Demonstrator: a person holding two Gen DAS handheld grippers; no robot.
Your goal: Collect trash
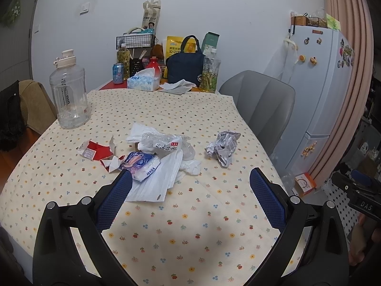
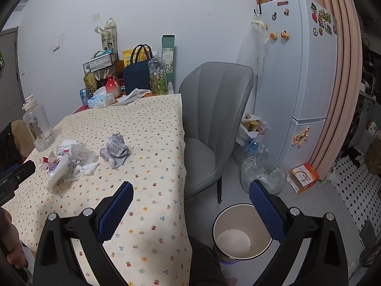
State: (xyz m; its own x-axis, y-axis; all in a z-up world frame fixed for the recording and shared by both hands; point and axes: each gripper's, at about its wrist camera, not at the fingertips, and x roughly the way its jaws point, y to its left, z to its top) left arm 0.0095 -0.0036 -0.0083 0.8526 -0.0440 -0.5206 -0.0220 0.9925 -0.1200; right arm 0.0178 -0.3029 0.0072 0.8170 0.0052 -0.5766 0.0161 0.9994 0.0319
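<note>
Trash lies in the middle of the flowered tablecloth [image 1: 166, 226]: a crumpled grey foil wrapper [image 1: 222, 147], a crushed clear plastic bottle [image 1: 164, 143], a blue tissue pack [image 1: 142, 166], white plastic bags [image 1: 154, 183] and torn red carton pieces [image 1: 97, 152]. My left gripper [image 1: 190, 183] is open and empty, just short of the pile. My right gripper [image 2: 190, 195] is open and empty at the table's right edge, above a white waste bin [image 2: 240, 233] on the floor. The pile [image 2: 71, 162] and the foil wrapper [image 2: 115, 151] show at the left in the right wrist view.
A large clear jug [image 1: 69, 90] stands at the table's left. A tissue box [image 1: 142, 82], bottles, a can and a dark lunch bag [image 1: 185, 68] crowd the far end. A grey chair [image 2: 214, 119] stands by the table's right side, a fridge [image 2: 297, 83] and floor bags beyond it.
</note>
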